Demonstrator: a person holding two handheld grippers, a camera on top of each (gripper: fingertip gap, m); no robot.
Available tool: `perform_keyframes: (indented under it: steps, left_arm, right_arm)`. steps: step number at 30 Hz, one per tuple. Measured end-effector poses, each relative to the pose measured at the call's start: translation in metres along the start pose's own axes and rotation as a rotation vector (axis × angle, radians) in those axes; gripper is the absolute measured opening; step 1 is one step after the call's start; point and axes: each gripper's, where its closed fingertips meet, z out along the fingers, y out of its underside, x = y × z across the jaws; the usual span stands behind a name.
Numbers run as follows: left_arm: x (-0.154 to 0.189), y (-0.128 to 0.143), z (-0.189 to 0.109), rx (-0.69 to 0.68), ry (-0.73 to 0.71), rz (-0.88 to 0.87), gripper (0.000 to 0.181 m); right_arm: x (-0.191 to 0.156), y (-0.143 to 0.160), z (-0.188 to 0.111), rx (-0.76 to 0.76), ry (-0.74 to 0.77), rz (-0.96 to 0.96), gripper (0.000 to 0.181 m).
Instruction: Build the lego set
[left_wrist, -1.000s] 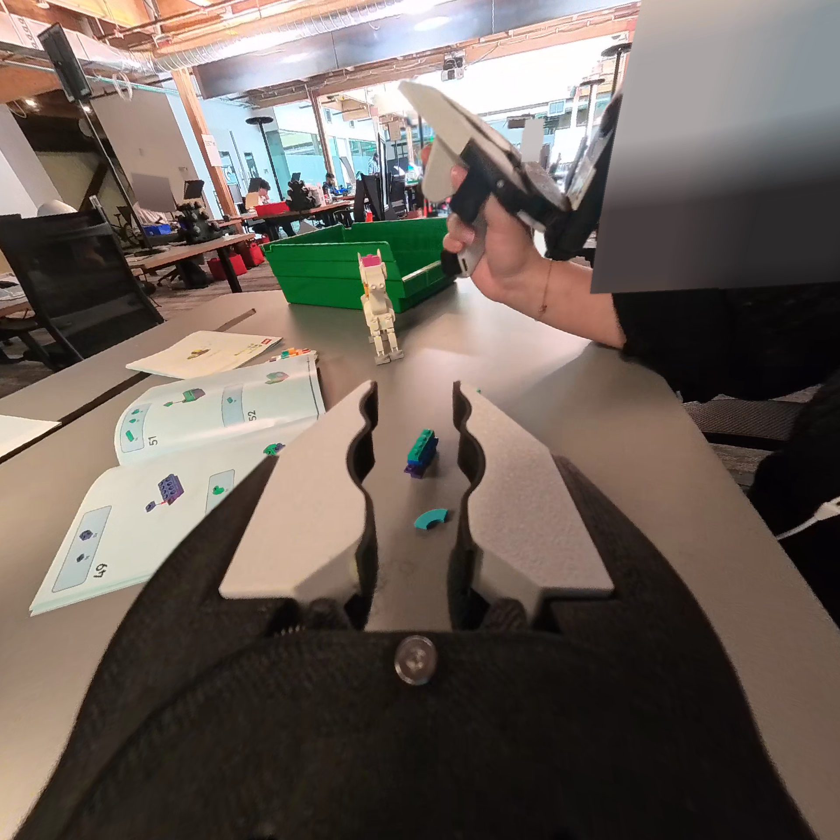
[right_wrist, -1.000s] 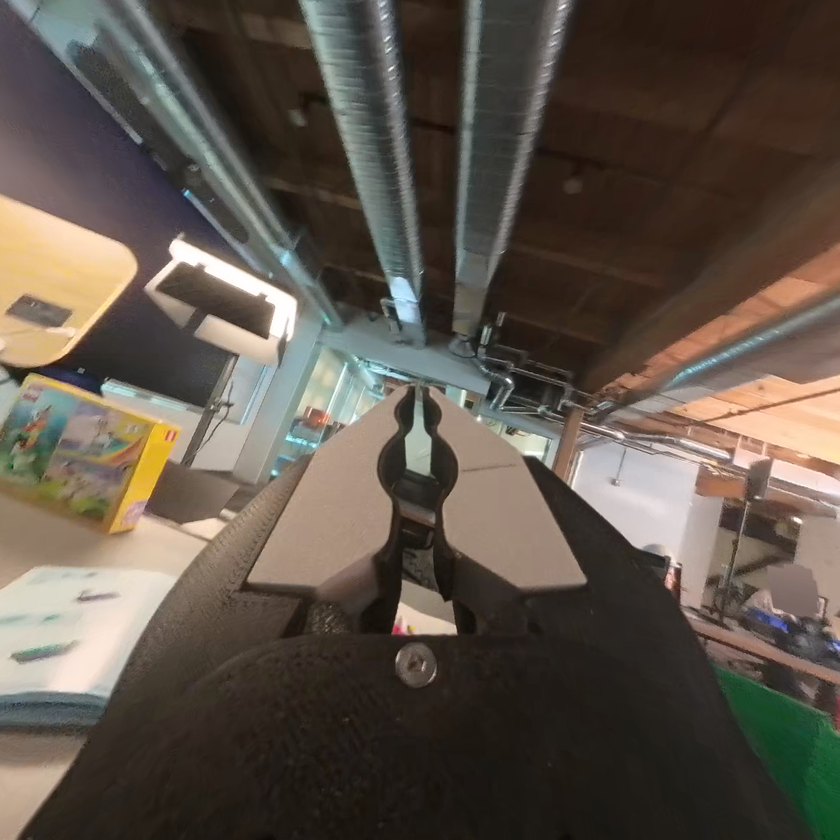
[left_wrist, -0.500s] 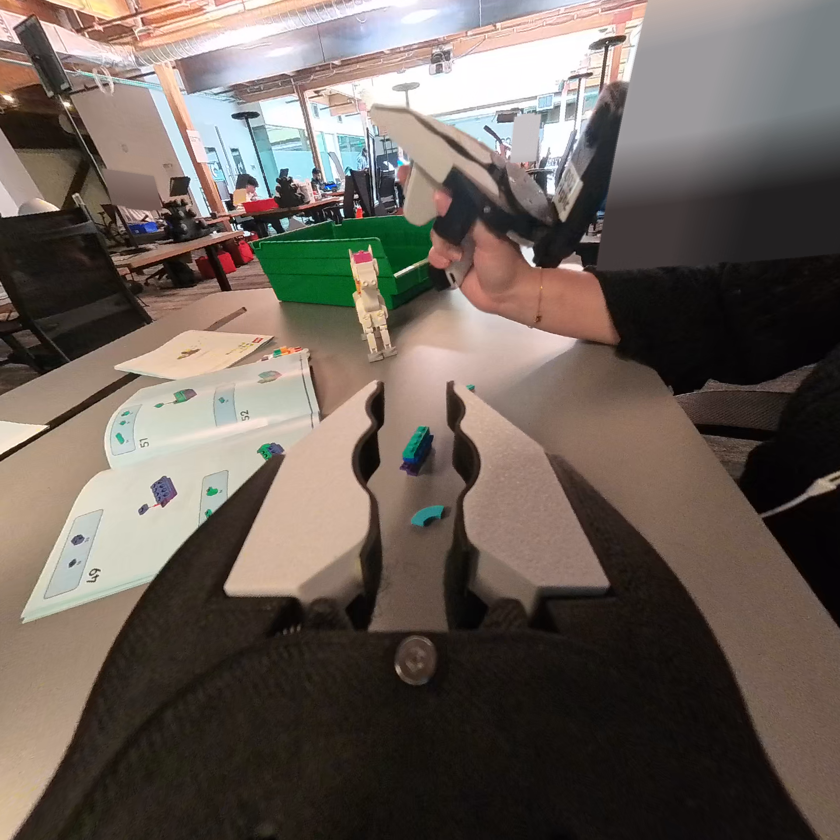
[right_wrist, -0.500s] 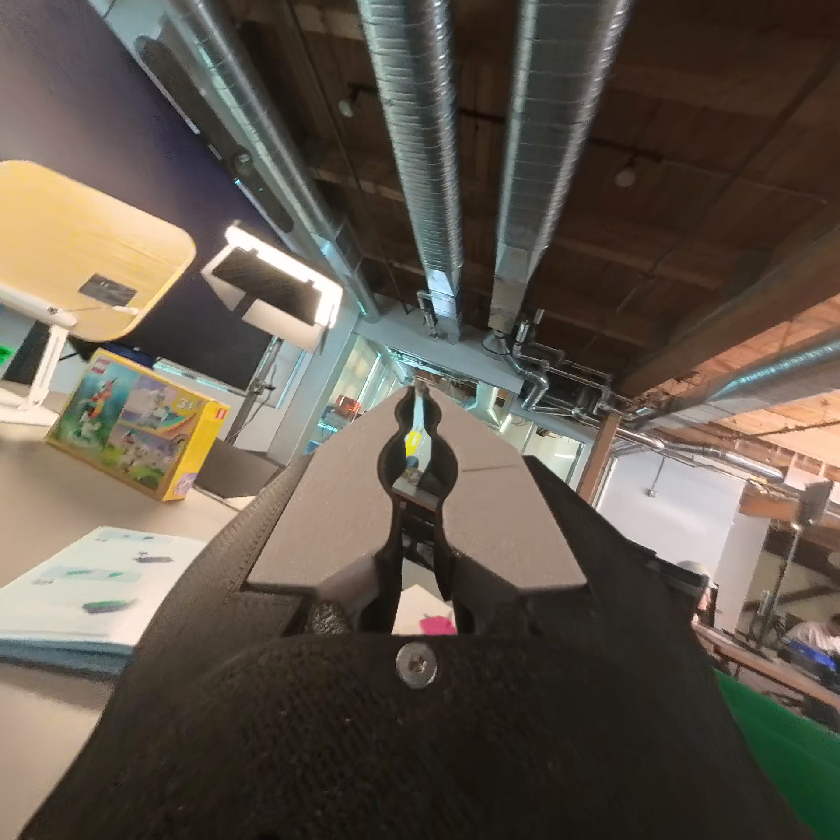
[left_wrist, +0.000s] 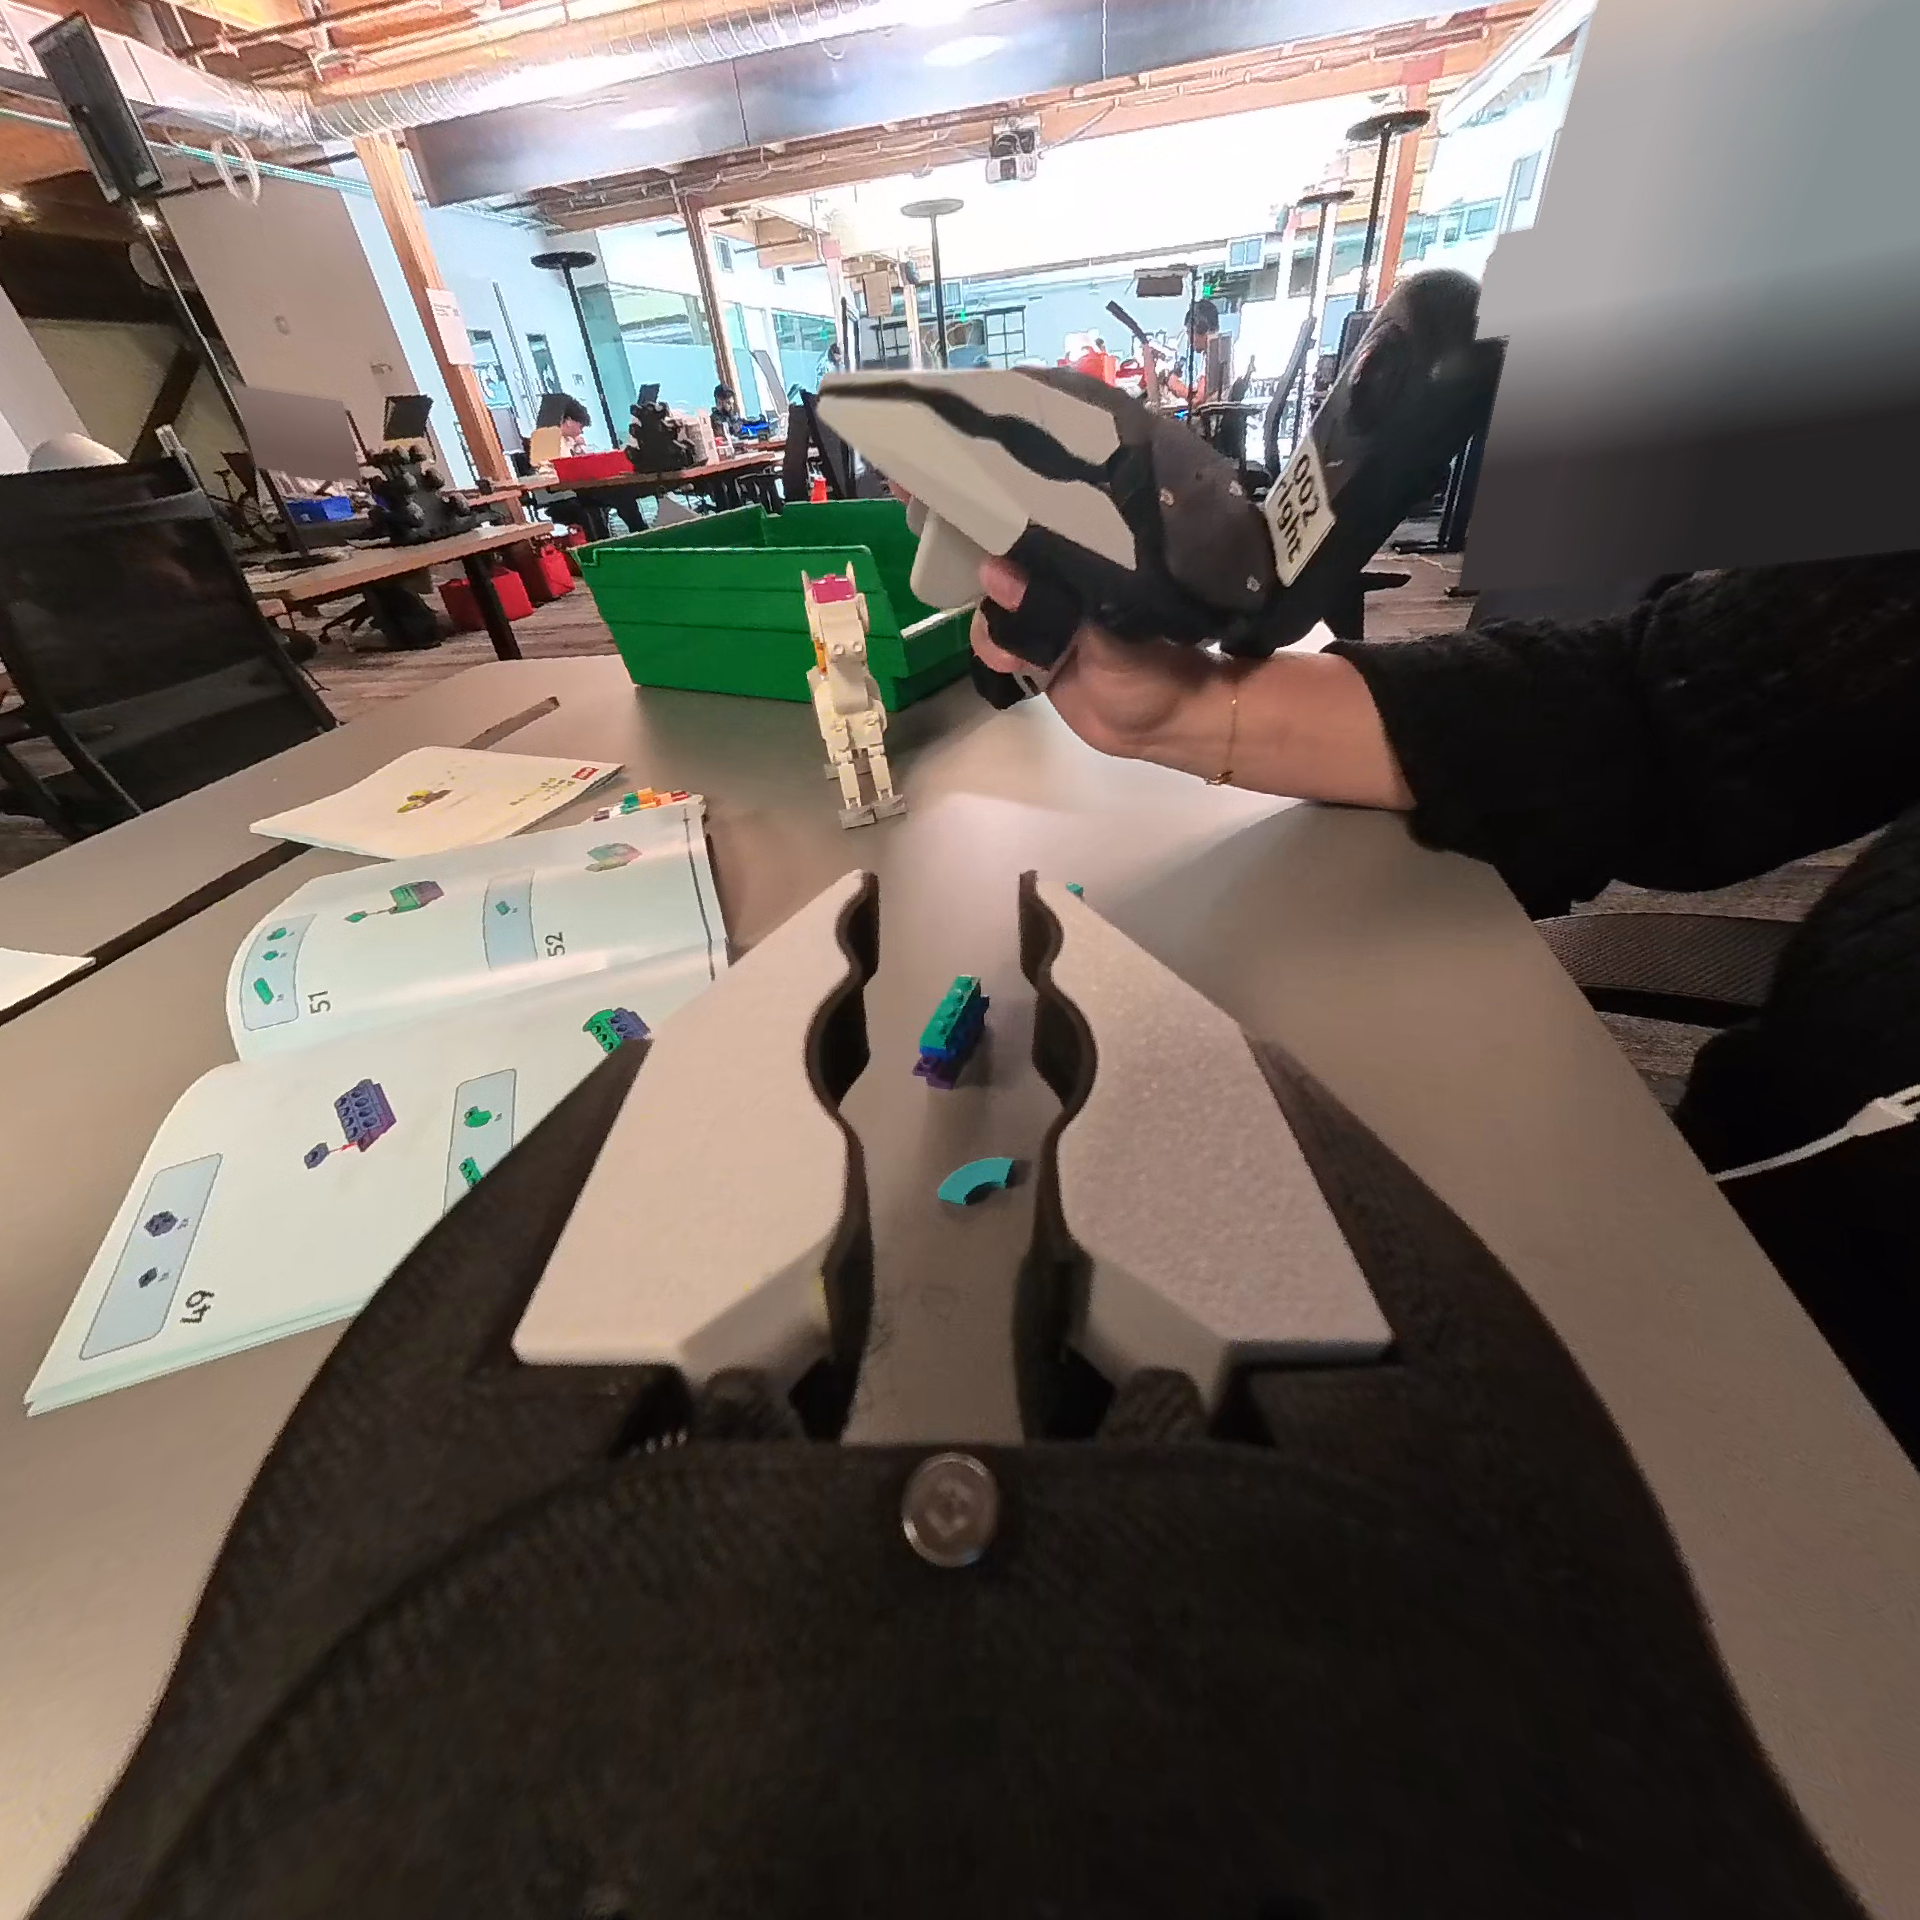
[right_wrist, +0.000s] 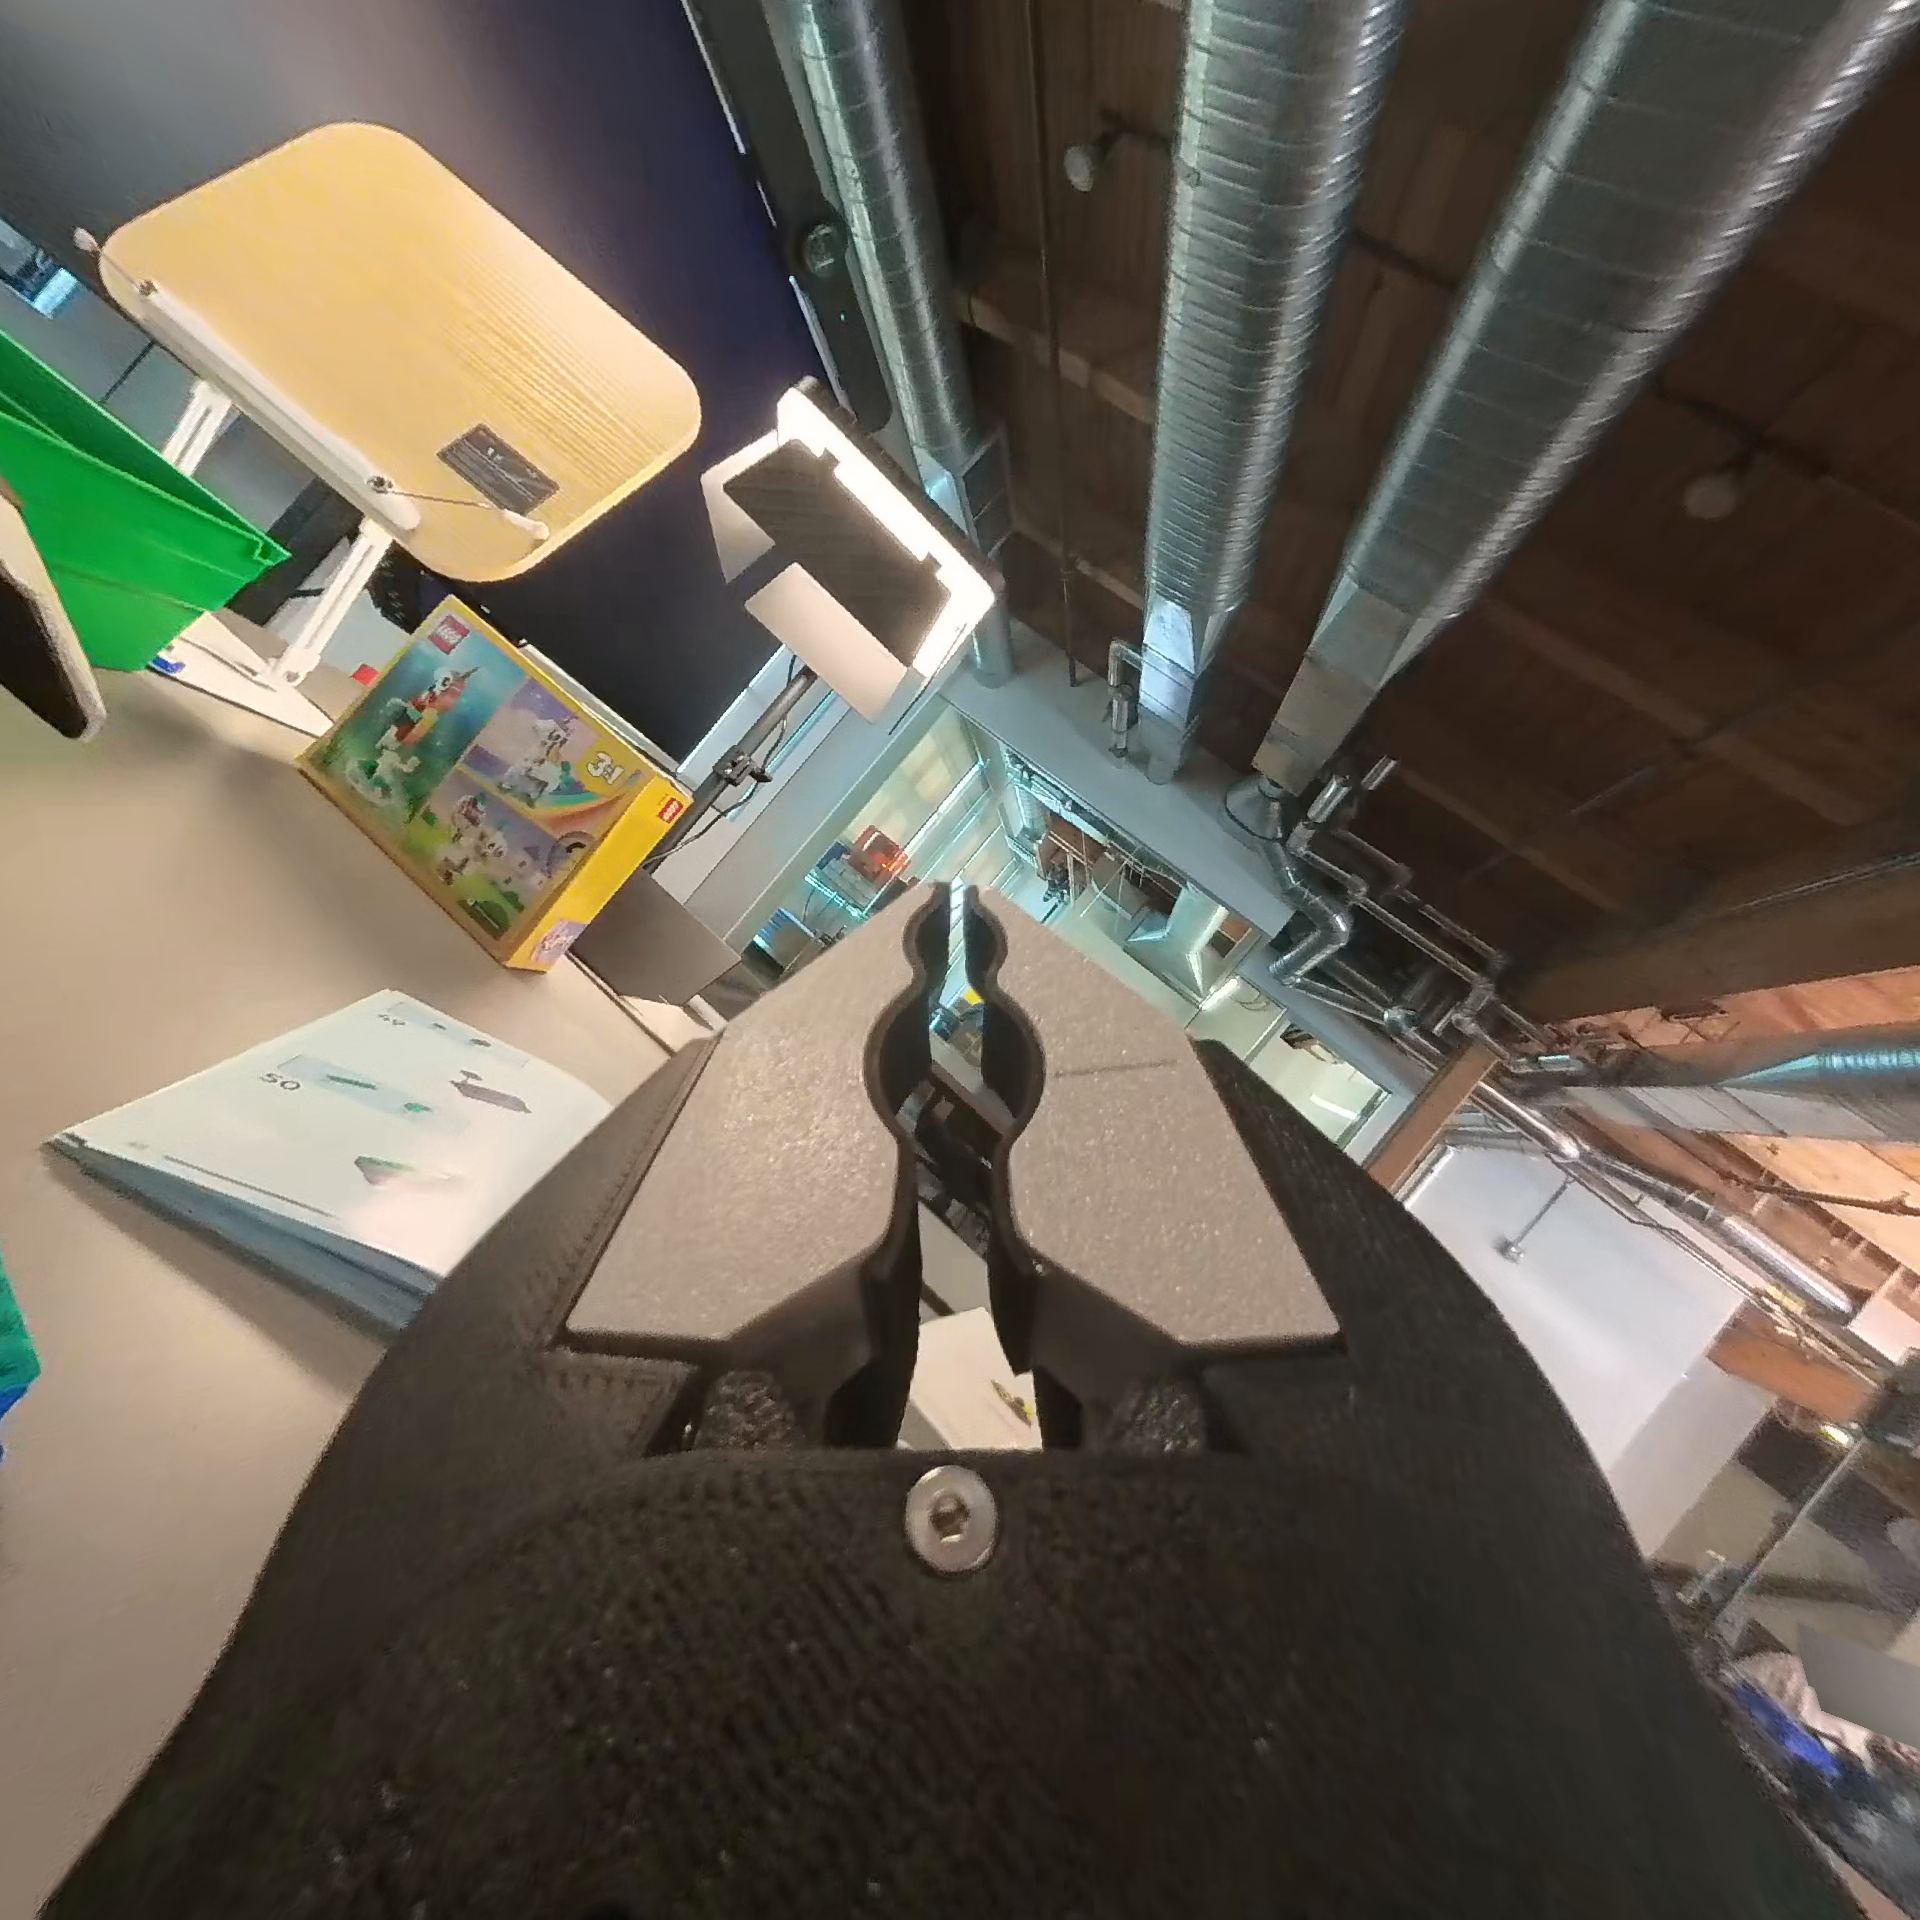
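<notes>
The left hand-held gripper (left_wrist: 945, 914) hovers over the tabletop (left_wrist: 1299, 935), jaws parted and empty, framing a small teal-and-purple brick stack (left_wrist: 951, 1029). Beyond the stack stands a white unicorn model (left_wrist: 852, 696); above it, the right hand-held gripper (left_wrist: 831, 407) is nearly closed, empty.

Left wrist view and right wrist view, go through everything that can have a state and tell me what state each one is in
left claw: open, empty, low over the table.
right claw: nearly shut, empty, raised, tilted up.
instruction booklet: open, flat.
white lego figure: upright, unheld.
teal and purple brick stack: on the table, unheld.
teal curved piece: loose, flat.
green bin: open-topped.
lego box: upright.
</notes>
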Motion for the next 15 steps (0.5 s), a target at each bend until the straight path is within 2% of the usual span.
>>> perform_keyframes:
  steps: [15]
  left_arm:
    - [-0.0001, -0.0002, -0.0002, 0.006, 0.007, -0.017, 0.026]
  right_arm:
    - [-0.0089, 0.0102, 0.0025, -0.031, -0.032, -0.011, 0.000]
